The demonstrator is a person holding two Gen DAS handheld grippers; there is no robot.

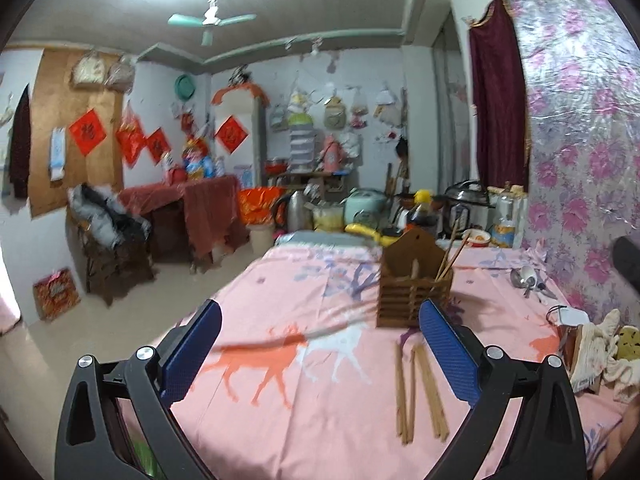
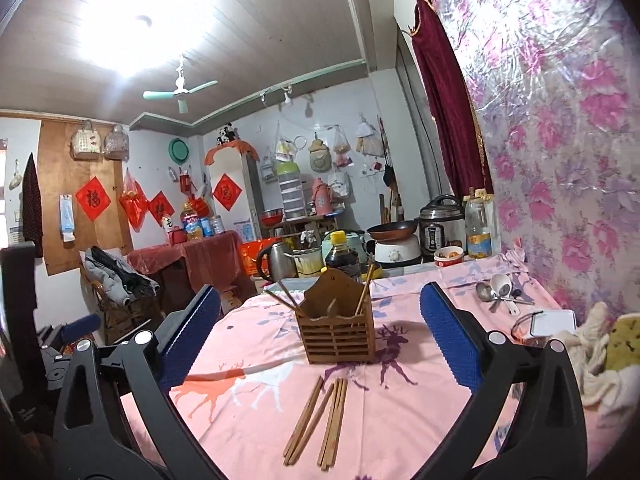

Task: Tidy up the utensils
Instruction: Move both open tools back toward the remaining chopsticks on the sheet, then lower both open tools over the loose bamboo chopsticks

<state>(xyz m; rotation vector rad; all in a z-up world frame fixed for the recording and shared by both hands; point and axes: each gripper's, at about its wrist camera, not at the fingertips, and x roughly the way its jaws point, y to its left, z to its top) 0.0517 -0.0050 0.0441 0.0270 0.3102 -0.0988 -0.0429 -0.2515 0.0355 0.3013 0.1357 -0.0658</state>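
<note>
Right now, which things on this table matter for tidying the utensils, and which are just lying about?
For the job:
wooden holder, some chopsticks already in it
loose chopsticks on the cloth
spoons near the wall

Lying about:
rag
soy sauce bottle
frying pan
pressure cooker
kettle

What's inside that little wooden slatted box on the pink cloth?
A few chopsticks stand leaning in the wooden holder, their tops poking out on both sides. The slatted walls hide their lower ends and whatever else may sit at the bottom.
</note>
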